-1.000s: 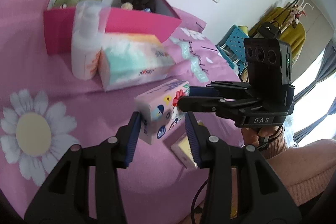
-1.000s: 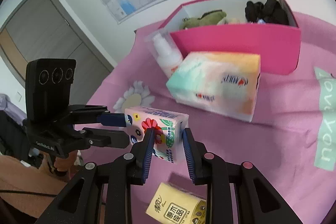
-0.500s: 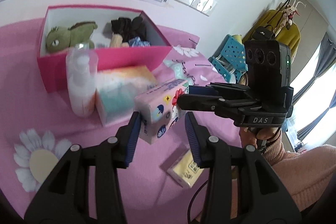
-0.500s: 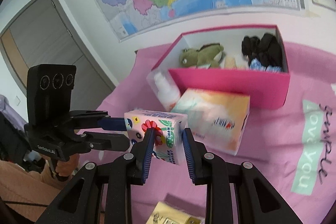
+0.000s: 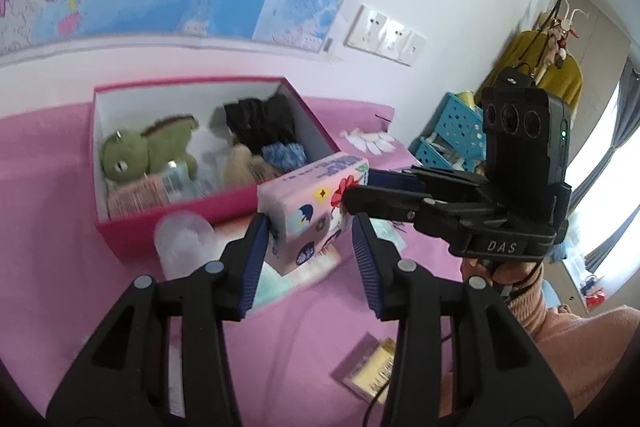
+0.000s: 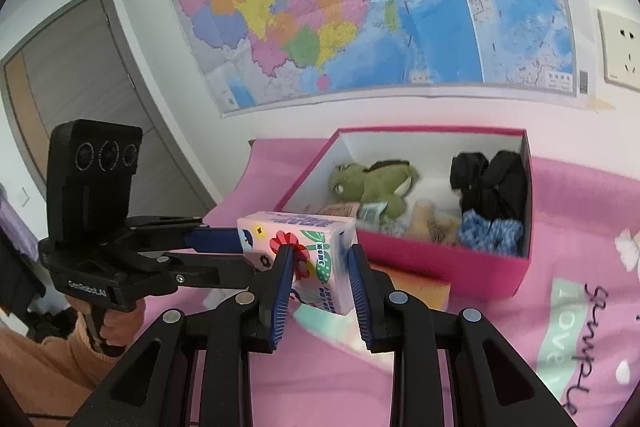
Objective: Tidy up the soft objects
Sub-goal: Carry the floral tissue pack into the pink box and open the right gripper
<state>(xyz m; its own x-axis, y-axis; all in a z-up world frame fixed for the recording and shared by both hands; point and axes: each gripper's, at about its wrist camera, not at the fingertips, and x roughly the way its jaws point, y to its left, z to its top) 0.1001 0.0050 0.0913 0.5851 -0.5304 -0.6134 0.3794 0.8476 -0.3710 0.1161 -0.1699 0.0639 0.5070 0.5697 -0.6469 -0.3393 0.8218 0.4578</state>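
pink tissue pack (image 5: pixel 310 205) hangs in the air, pinched by both tongs, just in front of the pink box (image 5: pixel 120 235) on the bed. left tongs (image 5: pixel 308 239) squeeze one end, right tongs (image 6: pixel 318 269) the other. only the left view shows a yellow packet (image 5: pixel 370 367) at 5 o'clock; only the right view shows a door (image 6: pixel 76 67) at 9 o'clock. both tongs tilt downward.

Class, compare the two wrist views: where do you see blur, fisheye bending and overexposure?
Left wrist view: the window at right is blown out white, the bottle and the tissue box beneath the held pack are smeared. Right wrist view: the map edges bow, corners go black, the bedspread lettering is soft.
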